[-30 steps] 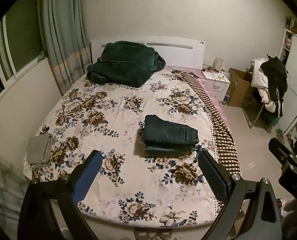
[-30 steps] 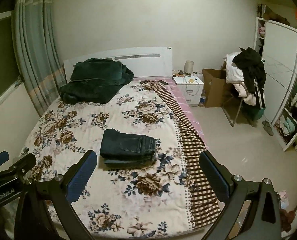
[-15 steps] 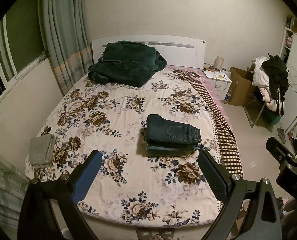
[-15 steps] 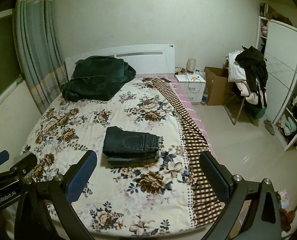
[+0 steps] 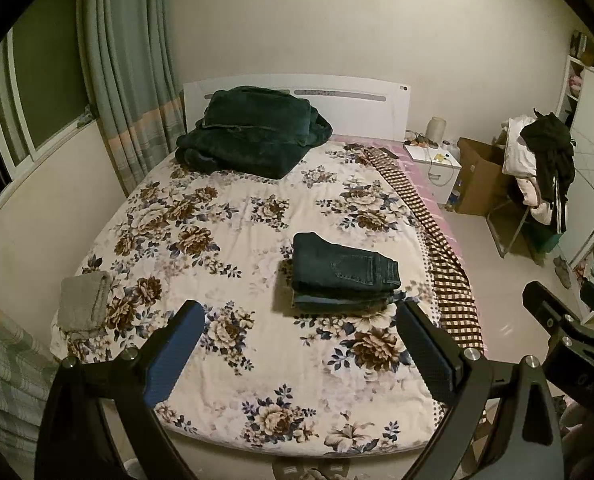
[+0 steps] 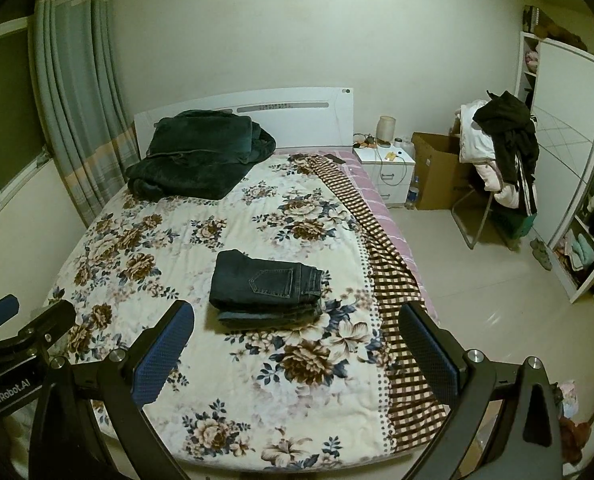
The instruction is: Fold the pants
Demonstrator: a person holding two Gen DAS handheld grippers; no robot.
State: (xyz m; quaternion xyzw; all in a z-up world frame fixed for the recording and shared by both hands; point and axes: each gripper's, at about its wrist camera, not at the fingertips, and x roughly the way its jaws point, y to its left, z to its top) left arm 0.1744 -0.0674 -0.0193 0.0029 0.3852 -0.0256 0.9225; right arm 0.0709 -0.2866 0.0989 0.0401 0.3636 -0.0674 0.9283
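Observation:
Dark blue jeans (image 5: 343,272) lie folded in a neat stack on the floral bedspread (image 5: 233,240), right of the bed's middle. They also show in the right wrist view (image 6: 267,286). My left gripper (image 5: 299,344) is open and empty, held back from the bed's foot, well short of the jeans. My right gripper (image 6: 297,344) is open and empty too, likewise back from the foot of the bed. Each gripper's body shows at the edge of the other's view.
A dark green blanket (image 5: 253,132) lies piled at the headboard. A folded grey cloth (image 5: 85,300) sits at the bed's left edge. A white nightstand (image 6: 389,168), a cardboard box (image 6: 437,168) and a clothes-laden chair (image 6: 497,148) stand right of the bed.
Both grippers have drawn back and up from the bed, so the bed and folded jeans look slightly farther away. The jeans have not moved. Both jaws stay open.

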